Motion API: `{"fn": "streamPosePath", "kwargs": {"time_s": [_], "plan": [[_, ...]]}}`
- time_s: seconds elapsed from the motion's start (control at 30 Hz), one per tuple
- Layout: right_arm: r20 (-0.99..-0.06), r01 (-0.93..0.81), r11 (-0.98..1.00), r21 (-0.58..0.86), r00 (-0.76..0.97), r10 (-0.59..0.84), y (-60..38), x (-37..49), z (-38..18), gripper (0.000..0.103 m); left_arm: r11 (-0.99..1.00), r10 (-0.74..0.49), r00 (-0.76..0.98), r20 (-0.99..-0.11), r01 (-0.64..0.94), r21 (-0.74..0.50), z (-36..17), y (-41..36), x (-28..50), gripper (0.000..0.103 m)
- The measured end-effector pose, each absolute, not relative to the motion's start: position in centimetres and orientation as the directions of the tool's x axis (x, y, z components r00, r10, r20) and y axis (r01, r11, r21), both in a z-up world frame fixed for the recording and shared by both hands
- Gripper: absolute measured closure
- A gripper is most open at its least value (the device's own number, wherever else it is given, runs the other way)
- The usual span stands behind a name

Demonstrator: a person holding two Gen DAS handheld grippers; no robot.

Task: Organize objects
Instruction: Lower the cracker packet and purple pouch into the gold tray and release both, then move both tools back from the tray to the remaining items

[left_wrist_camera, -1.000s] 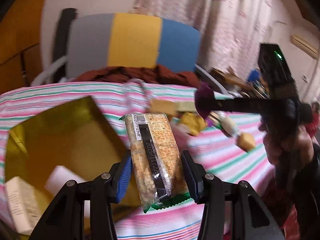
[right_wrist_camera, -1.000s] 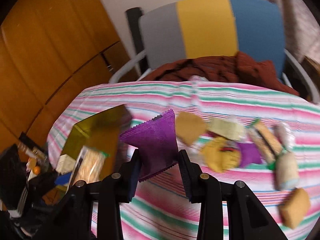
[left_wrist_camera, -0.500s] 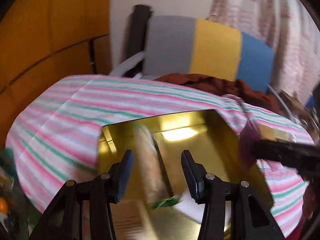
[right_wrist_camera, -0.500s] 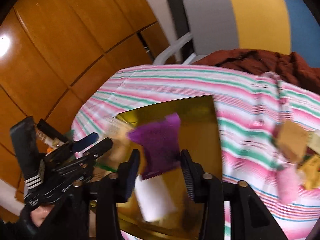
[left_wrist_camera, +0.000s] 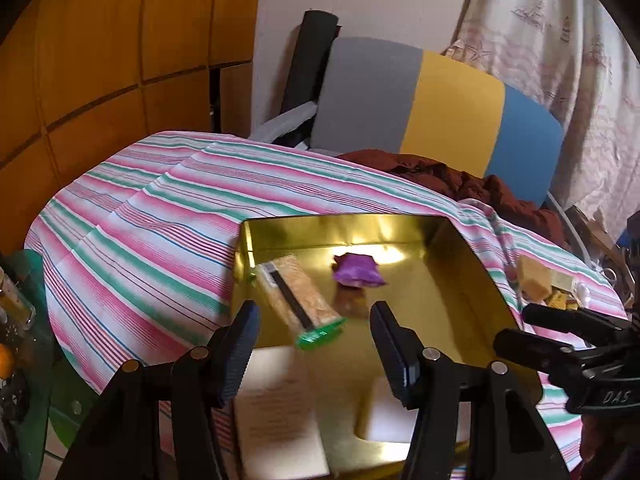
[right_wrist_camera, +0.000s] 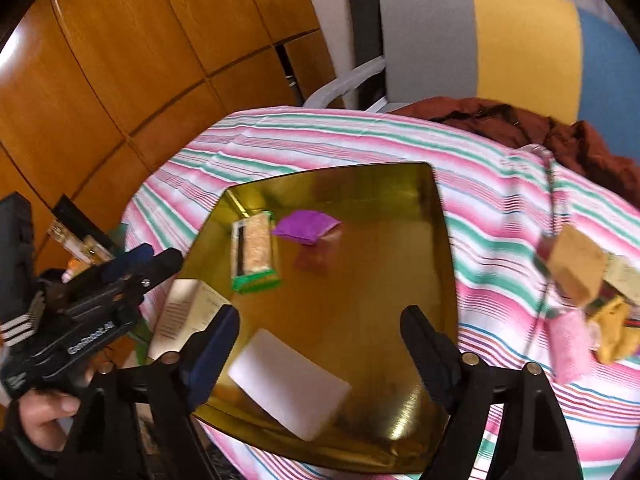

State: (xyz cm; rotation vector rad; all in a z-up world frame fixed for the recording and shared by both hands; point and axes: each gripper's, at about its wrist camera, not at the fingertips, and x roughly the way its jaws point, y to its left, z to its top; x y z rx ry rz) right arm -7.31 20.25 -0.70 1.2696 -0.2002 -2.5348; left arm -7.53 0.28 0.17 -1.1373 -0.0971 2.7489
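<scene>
A gold tray (left_wrist_camera: 460,280) (right_wrist_camera: 436,216) sits on the striped tablecloth. Inside it lie a cracker pack with a green end (left_wrist_camera: 296,300) (right_wrist_camera: 256,252) and a purple packet (left_wrist_camera: 358,270) (right_wrist_camera: 306,226), both slightly blurred. A white block (right_wrist_camera: 288,384) and a printed paper box (left_wrist_camera: 276,412) rest at the tray's near end. My left gripper (left_wrist_camera: 314,348) hangs open above the tray's near side, holding nothing. My right gripper (right_wrist_camera: 320,348) is open too, empty, over the tray. Each gripper shows in the other's view: left gripper (right_wrist_camera: 132,268), right gripper (left_wrist_camera: 560,332).
Several loose snacks (right_wrist_camera: 580,280) (left_wrist_camera: 536,284) lie on the tablecloth right of the tray. A grey, yellow and blue chair (left_wrist_camera: 440,108) with brown clothing (left_wrist_camera: 460,180) stands behind the table. Wooden panels line the left. Bottles (left_wrist_camera: 16,308) sit low at the left.
Both grippers swung left over the gold tray and opened. The cracker pack left my left gripper and the purple packet left my right one; both now lie in the tray.
</scene>
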Motion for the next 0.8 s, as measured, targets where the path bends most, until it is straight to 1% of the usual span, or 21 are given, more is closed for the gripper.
{"fn": "streamPosePath", "kwargs": {"time_s": [0.07, 0.13, 0.27, 0.57, 0.8], "plan": [[-0.758, 0.19, -0.957, 0.218, -0.585, -0.289, 20.3, -6.5, -0.5, 0.018, -0.982, 0.186, -0.696, -0.693, -0.147, -0.115, 0.4, 1.1, -7.1, 0.045], [-0.754, 0.171, -0.968, 0.186, -0.607, -0.252, 20.7, -5.9, -0.2, 0.015, -0.981, 0.189, -0.699, -0.69, -0.163, -0.103, 0.6, 1.7, -6.7, 0.045], [-0.744, 0.139, -0.976, 0.167, -0.632, -0.217, 21.7, -4.9, 0.2, 0.011, -0.977, 0.197, -0.7, -0.687, -0.197, -0.079, 1.0, 3.0, -6.0, 0.045], [-0.73, 0.053, -0.988, 0.146, -0.668, -0.144, 25.7, -3.2, 0.8, 0.008, -0.961, 0.235, -0.687, -0.688, -0.271, -0.058, 1.3, 5.5, -4.9, 0.045], [-0.74, -0.028, -0.992, 0.125, -0.668, -0.074, 30.0, -2.3, 0.5, 0.008, -0.942, 0.272, -0.664, -0.696, -0.33, -0.053, 1.2, 7.6, -4.1, 0.045]]}}
